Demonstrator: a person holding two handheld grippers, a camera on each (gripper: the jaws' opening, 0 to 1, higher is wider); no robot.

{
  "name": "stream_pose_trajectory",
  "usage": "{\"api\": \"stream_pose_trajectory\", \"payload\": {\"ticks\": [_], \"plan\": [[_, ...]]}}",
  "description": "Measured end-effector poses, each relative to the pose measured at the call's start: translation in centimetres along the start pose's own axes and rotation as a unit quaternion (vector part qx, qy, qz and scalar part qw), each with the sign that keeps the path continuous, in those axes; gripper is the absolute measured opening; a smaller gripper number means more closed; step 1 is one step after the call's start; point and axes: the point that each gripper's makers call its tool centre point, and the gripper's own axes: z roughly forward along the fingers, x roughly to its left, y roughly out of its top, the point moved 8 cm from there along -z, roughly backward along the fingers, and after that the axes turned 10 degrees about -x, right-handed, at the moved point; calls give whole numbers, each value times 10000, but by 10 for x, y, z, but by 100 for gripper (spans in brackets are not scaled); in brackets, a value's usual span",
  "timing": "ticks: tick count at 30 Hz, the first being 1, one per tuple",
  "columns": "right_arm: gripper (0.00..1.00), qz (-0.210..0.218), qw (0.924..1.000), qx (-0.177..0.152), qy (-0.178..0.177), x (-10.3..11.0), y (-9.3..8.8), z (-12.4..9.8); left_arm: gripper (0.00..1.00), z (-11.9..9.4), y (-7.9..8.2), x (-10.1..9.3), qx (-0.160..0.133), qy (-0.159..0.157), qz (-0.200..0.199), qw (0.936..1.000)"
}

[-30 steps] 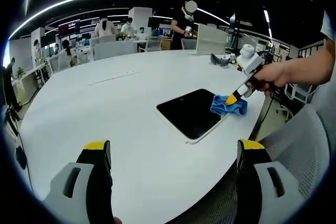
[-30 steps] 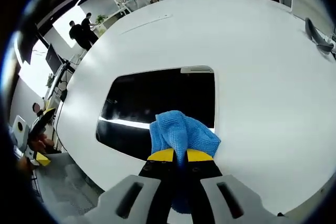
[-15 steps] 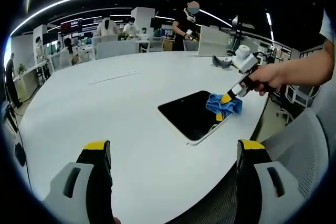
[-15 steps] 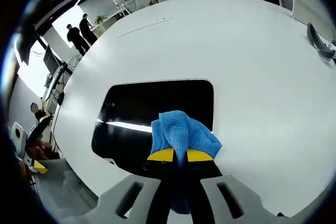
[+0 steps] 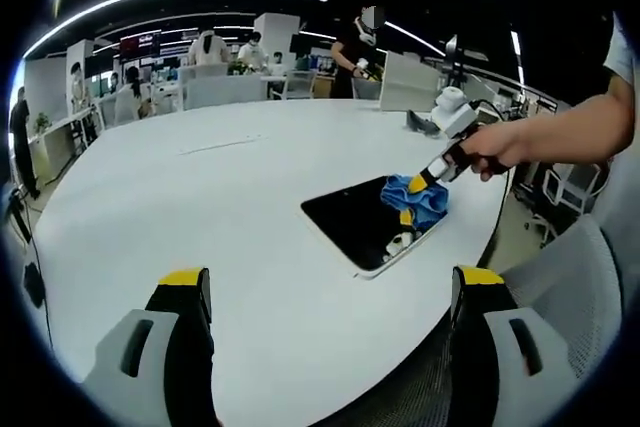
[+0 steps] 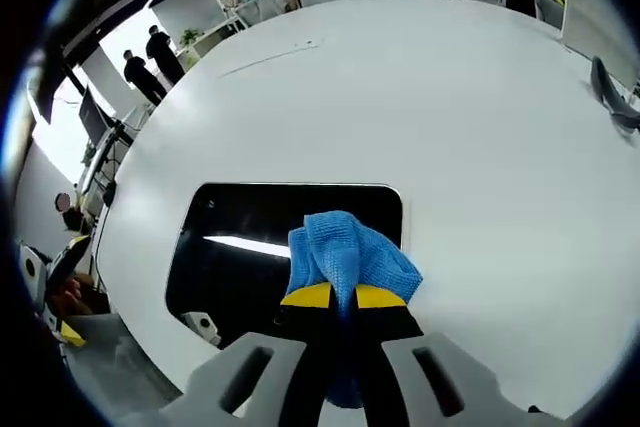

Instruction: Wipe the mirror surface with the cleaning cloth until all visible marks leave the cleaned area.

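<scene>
Now: right gripper (image 6: 343, 296) | cloth (image 6: 350, 255) advanced across mirror (image 6: 250, 247) | left gripper (image 5: 330, 282) unchanged

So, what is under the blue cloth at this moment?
The blue cloth, clamped in the right gripper, lies on the dark mirror near its edge, on the white table. Any marks beneath the cloth are covered and cannot be seen.
</scene>
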Motion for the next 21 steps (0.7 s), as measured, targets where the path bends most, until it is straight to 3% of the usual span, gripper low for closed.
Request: {"api": "stream_pose_trajectory", "payload": {"ticks": [9, 21], "plan": [[0, -151, 9998, -39, -104, -3, 13, 10, 99, 0, 0, 2, -73, 64, 59, 9999], [0, -121, 9998, -22, -145, -9, 35, 25, 99, 0, -3, 5, 109, 182, 203, 9996]]}}
